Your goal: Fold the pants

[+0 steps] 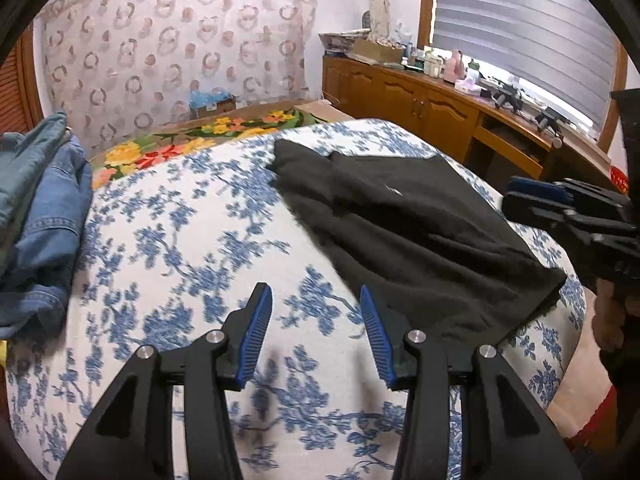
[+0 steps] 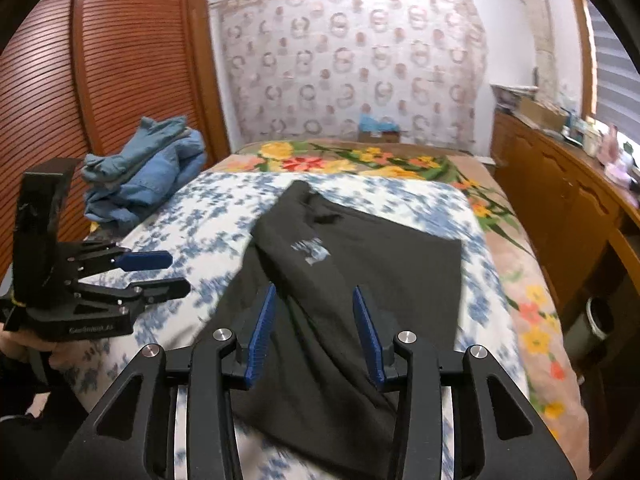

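Black pants point(image 1: 404, 224) lie folded on a blue-flowered white sheet point(image 1: 168, 240), a small pale logo on top. In the right wrist view the pants point(image 2: 360, 280) spread out below my right gripper point(image 2: 314, 332), which hangs above them open, nothing between its blue pads. My left gripper point(image 1: 316, 332) stands open over bare sheet, left of the pants' near edge and apart from them. The left gripper point(image 2: 160, 272) also shows at the left of the right wrist view, held by a hand. The right gripper point(image 1: 560, 204) appears at the right edge of the left wrist view.
A heap of blue denim clothes point(image 1: 36, 216) lies at the bed's left side point(image 2: 148, 172). A flowered blanket point(image 2: 360, 160) covers the far end of the bed. A wooden cabinet point(image 1: 420, 100) with clutter runs along the right; a slatted wooden door point(image 2: 100, 60) stands left.
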